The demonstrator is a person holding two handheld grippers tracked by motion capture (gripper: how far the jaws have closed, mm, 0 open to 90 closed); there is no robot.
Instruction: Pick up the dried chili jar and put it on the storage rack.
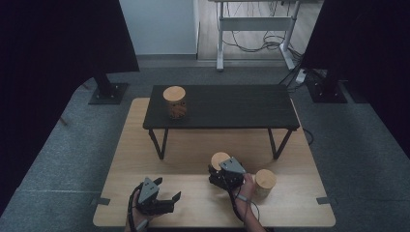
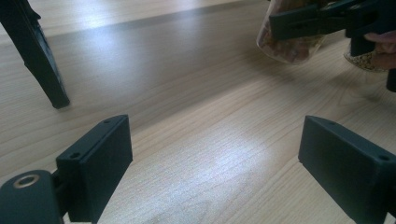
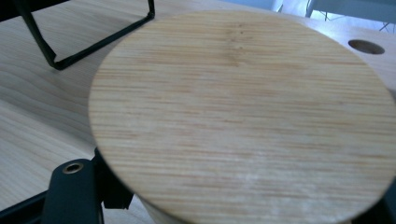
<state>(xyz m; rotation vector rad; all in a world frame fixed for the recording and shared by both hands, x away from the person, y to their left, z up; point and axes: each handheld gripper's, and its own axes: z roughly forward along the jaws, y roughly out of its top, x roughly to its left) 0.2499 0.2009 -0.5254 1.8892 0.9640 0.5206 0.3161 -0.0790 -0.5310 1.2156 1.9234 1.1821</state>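
Note:
On the wooden table point(image 1: 193, 159), my right gripper point(image 1: 218, 168) is shut on a clear jar with a round bamboo lid point(image 1: 220, 158). The lid point(image 3: 243, 112) lies just over the jaws in the right gripper view and hides their tips. From the left gripper view, that jar point(image 2: 289, 44) holds brown pieces and seems slightly off the table, clamped by black jaws. My left gripper point(image 1: 167, 189) rests near the front edge, open, with bare wood between its pads point(image 2: 98, 158).
A second lidded jar point(image 1: 265, 181) stands right of my right hand, also seen as the jar point(image 2: 369, 58) behind fingers. A third jar point(image 1: 174, 101) sits on the low black shelf point(image 1: 232, 108), whose legs point(image 2: 46, 70) stand on the table.

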